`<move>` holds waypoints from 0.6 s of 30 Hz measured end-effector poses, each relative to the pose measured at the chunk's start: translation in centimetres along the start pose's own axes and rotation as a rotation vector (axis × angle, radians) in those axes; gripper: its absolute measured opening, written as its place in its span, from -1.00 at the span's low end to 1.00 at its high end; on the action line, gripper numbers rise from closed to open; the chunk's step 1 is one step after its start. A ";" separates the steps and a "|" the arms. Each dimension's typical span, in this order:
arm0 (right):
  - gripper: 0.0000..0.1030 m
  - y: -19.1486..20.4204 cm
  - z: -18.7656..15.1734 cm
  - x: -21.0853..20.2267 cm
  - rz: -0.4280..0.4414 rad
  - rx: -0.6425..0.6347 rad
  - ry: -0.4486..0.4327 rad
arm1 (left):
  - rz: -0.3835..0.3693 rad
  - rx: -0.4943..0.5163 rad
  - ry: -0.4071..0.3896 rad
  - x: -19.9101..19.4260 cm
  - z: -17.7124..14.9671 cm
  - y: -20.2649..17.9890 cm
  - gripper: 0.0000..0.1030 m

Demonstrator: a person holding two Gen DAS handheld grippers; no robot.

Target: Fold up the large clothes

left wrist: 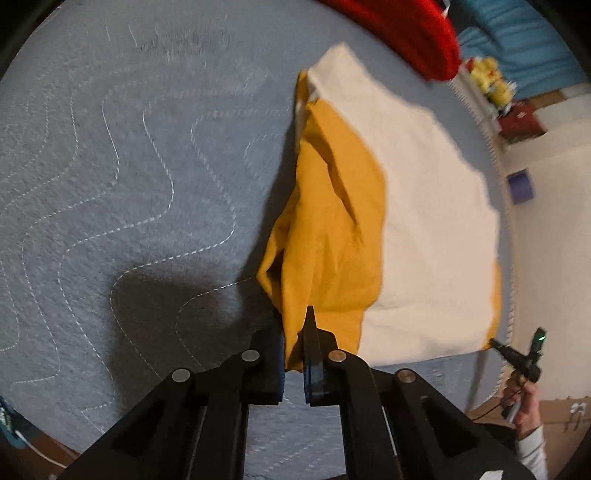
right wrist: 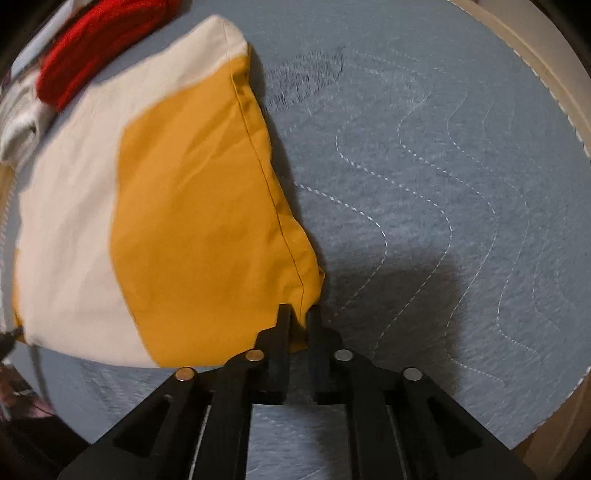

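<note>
A large yellow and cream garment hangs stretched above the grey quilted mat. My left gripper is shut on a bunched yellow corner of it, which drapes forward from the jaws. In the right wrist view the same garment spreads to the left, with a stitched seam along its right edge. My right gripper is shut on its lower yellow corner. The right gripper also shows small at the right edge of the left wrist view, at the garment's far corner.
The grey quilted mat covers the table under both grippers. A red cloth lies at the mat's far side and also shows in the right wrist view. Toys and boxes sit on the floor beyond the table edge.
</note>
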State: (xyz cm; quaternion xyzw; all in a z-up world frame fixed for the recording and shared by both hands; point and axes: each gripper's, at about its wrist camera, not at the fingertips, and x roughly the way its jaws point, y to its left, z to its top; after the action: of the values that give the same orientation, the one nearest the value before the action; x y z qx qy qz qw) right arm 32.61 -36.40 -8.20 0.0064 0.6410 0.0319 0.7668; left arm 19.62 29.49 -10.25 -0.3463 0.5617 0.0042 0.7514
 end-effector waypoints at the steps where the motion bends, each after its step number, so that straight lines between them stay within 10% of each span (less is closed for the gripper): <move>1: -0.93 -0.5 0.1 -0.8 0.020 0.023 -0.011 | 0.000 0.001 0.005 -0.1 -0.3 0.2 -0.89; 6: -0.95 -0.9 -0.7 -0.7 0.009 0.037 0.040 | 0.144 0.041 0.119 2.9 -0.6 0.9 -0.75; 11: -0.91 -0.6 0.6 -1.2 -0.056 0.053 -0.019 | 0.199 0.102 -0.061 -0.1 -0.1 -1.8 -0.73; 14: -0.80 0.9 1.3 -3.6 -0.177 -0.048 -0.165 | 0.129 0.208 -0.118 -0.7 -0.3 -4.2 -0.73; 18: -0.80 3.9 1.7 -4.3 -0.045 -0.169 -0.223 | 0.108 0.229 -0.002 3.5 0.5 -5.9 -0.73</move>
State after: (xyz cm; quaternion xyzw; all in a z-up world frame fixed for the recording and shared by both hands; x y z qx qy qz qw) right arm 33.37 -32.75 -3.50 -0.0693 0.5468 0.0676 0.8317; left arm 23.68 23.98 -10.09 -0.2277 0.5755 -0.0192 0.7852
